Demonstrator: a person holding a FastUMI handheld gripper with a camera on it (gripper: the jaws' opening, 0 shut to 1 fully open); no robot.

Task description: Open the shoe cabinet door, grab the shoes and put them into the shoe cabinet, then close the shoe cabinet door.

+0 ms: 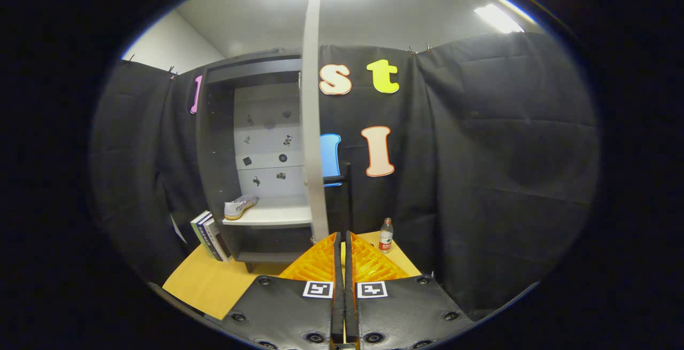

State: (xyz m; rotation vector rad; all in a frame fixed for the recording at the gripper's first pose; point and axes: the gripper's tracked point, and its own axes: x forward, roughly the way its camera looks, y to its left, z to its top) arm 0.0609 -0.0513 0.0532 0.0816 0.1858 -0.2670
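The dark shoe cabinet [214,141] stands on the wooden tabletop, its pale door [312,125] swung open toward me and seen edge-on. A white shoe [239,207] with a tan sole lies on the cabinet's white shelf [270,216], at its left end. My gripper [342,240] with orange fingers [320,262] sits in front of the cabinet, its tips just right of the door's lower edge. The fingers are pressed together with nothing between them.
Several books [209,235] lean against the cabinet's left side on the yellow wooden table [214,283]. A plastic bottle [386,235] stands beyond the fingertips to the right. A black post [348,195] rises behind the door.
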